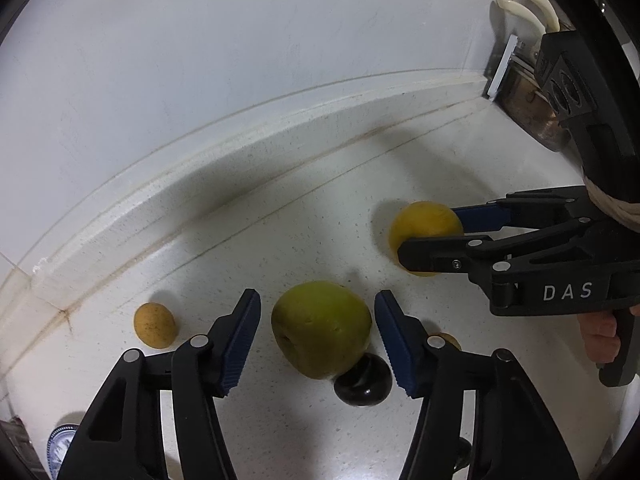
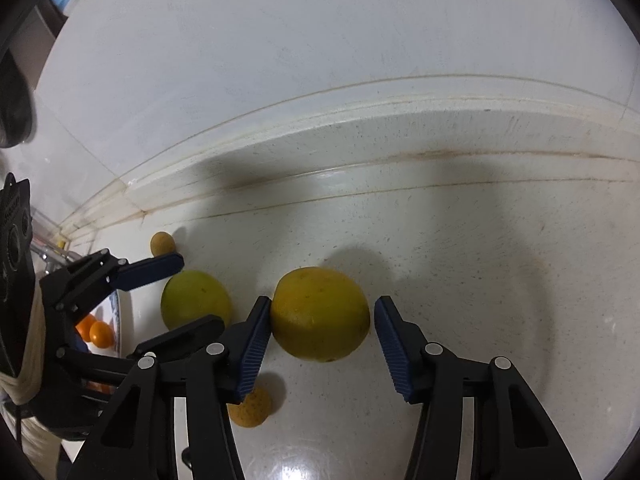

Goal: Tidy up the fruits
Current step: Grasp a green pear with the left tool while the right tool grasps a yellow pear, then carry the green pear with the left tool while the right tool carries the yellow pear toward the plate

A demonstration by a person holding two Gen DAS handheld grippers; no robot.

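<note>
Both grippers are lined up on a fruit at once — this looks like the reach-and-straddle step, just ahead of the pinch.

The left gripper [image 1: 318,336] has its jaws spread, with the large green fruit [image 1: 322,328] sitting between the blue pads on the white countertop [image 1: 280,240]; a gap shows on each side, so neither pad touches it. A dark round fruit [image 1: 363,380] lies against the green one at about 5 o'clock, and a small speckled yellow fruit [image 1: 154,325] rests apart at 9 o'clock.

The right gripper [image 2: 322,338] also stands with jaws apart around the yellow-orange fruit [image 2: 320,314]. Its left pad seems to touch the skin or sit just beside it — the fisheye view makes that hard to settle — while the right pad stands clear. Another small speckled fruit [image 2: 250,408] lies at 7 o'clock of it, partly under the left finger.

At 9 o'clock in the right wrist view, a blue-patterned plate [image 2: 116,312] holds small oranges [image 2: 98,332]; it is probably where the fruit is going.

Next, each pair of jaws must close evenly on the fruit's widest part, then lift straight up. The left side needs care not to nudge the dark fruit and set it rolling.
</note>
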